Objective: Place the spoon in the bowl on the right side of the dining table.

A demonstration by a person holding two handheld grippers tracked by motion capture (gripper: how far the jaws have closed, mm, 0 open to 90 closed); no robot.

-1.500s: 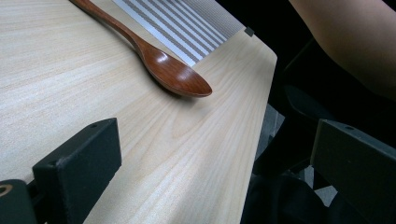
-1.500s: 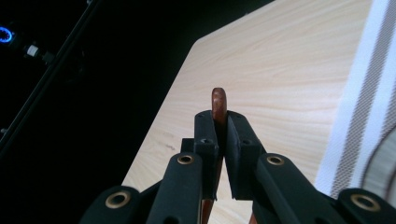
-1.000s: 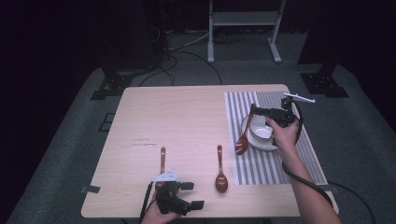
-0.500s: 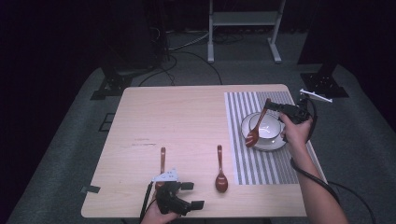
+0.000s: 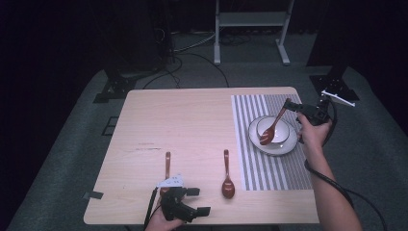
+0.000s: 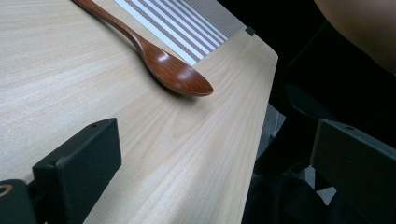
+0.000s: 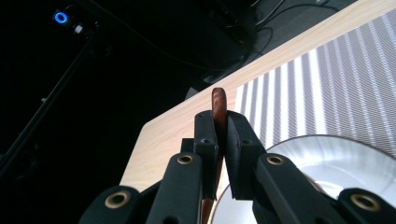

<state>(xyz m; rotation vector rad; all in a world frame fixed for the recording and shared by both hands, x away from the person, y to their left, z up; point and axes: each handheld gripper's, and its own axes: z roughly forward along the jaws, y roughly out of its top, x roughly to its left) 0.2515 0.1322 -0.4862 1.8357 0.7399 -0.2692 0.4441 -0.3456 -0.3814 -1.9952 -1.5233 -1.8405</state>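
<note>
Two spoons [image 5: 227, 174] on table in high view, third spoon [image 7: 218, 103] in right claw [image 7: 222, 122]

The left spoon's bowl [image 5: 165, 188] — hidden, seemingly, beneath the left gripper [image 5: 193, 201].

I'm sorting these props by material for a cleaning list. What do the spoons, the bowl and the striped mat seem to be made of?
The spoon on the table looks like lacquered wood: red-brown, with a glossy highlight on its bowl. The held spoon matches in colour. The white bowl and the plate under it look like glazed ceramic, though plastic is possible. The striped mat shows a fine weave, probably fabric or woven vinyl.
</note>
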